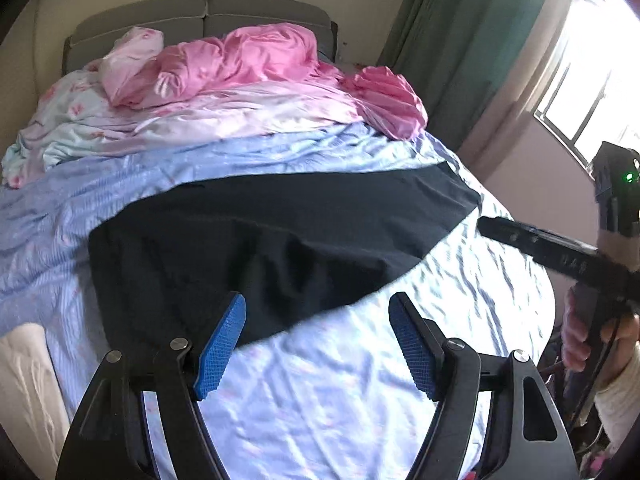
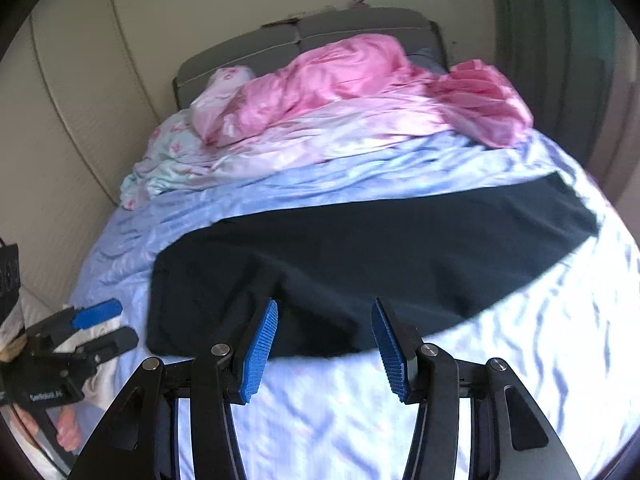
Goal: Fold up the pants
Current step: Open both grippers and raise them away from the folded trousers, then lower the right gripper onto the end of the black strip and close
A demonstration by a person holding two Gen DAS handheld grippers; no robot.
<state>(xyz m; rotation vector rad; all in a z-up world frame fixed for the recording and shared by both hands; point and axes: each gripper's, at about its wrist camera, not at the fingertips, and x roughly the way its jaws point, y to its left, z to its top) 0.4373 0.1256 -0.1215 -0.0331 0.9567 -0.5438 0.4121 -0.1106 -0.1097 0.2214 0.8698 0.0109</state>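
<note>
Black pants [image 1: 272, 240] lie flat across the light blue bed sheet [image 1: 340, 380], folded lengthwise, running from near left to far right. They also show in the right wrist view [image 2: 360, 264]. My left gripper [image 1: 318, 308] is open and empty, hovering over the pants' near edge. My right gripper [image 2: 325, 312] is open and empty, also above the near edge. The right gripper shows from the side in the left wrist view [image 1: 492, 226]. The left gripper shows in the right wrist view [image 2: 116, 322], open, just left of the pants.
A crumpled pink quilt [image 1: 248, 64] and floral bedding [image 1: 68, 128] lie at the head of the bed by a grey headboard [image 1: 208, 16]. A green curtain [image 1: 460, 40] and a bright window [image 1: 592, 92] are on the right. A wall [image 2: 80, 120] borders the left.
</note>
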